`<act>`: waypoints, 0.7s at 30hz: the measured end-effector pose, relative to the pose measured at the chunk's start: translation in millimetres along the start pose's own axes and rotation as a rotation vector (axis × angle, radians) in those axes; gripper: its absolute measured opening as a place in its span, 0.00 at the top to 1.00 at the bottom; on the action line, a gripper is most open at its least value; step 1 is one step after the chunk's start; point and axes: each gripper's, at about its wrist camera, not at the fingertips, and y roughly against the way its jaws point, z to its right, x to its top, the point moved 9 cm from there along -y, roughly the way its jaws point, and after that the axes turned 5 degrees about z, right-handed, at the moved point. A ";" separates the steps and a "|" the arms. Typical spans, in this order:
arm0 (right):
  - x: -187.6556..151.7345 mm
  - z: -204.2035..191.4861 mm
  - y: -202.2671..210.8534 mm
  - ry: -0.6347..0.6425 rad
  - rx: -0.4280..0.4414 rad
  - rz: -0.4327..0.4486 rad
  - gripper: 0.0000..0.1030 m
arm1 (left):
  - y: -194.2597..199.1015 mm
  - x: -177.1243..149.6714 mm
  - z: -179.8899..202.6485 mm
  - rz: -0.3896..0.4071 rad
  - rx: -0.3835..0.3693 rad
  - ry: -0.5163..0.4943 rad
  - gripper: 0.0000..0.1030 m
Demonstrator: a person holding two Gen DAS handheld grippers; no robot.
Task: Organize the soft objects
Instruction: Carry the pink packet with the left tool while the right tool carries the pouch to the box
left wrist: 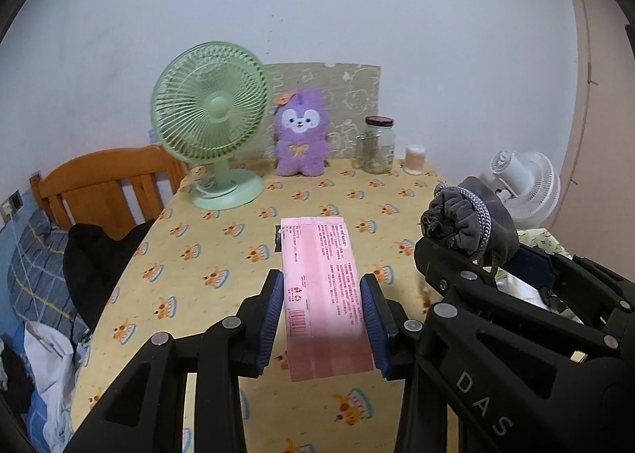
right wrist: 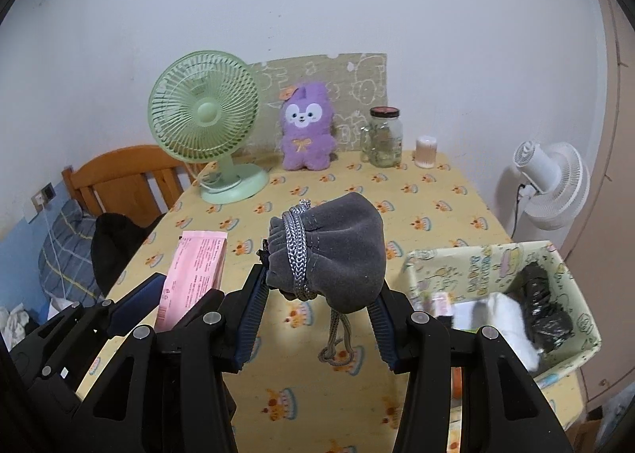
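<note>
My left gripper [left wrist: 322,294] is shut on a flat pink packet [left wrist: 323,294] with printed text, held above the yellow tablecloth [left wrist: 222,254]. My right gripper [right wrist: 317,294] is shut on a grey drawstring pouch [right wrist: 337,254] wound with silver cord, also lifted off the table. In the left wrist view the pouch [left wrist: 468,215] appears at the right; in the right wrist view the packet [right wrist: 194,274] sits at the left. A purple plush toy [right wrist: 305,131] stands upright at the table's far edge.
A green desk fan [left wrist: 210,127], a glass jar [left wrist: 377,143] and a small cotton-swab tub [left wrist: 414,159] stand at the back. A patterned fabric basket [right wrist: 496,266] holding white and black items sits at the right. A wooden chair [left wrist: 107,183] and white fan [right wrist: 551,179] flank the table.
</note>
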 end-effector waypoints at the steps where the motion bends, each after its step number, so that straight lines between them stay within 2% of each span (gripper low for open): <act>1: 0.8 3.4 0.8 -0.001 -0.006 0.003 0.49 | -0.9 1.4 4.4 0.002 -0.007 -0.004 0.61; 21: 11.2 80.2 7.1 -0.012 -0.094 0.025 0.50 | -14.6 14.6 77.3 0.007 -0.096 -0.063 0.61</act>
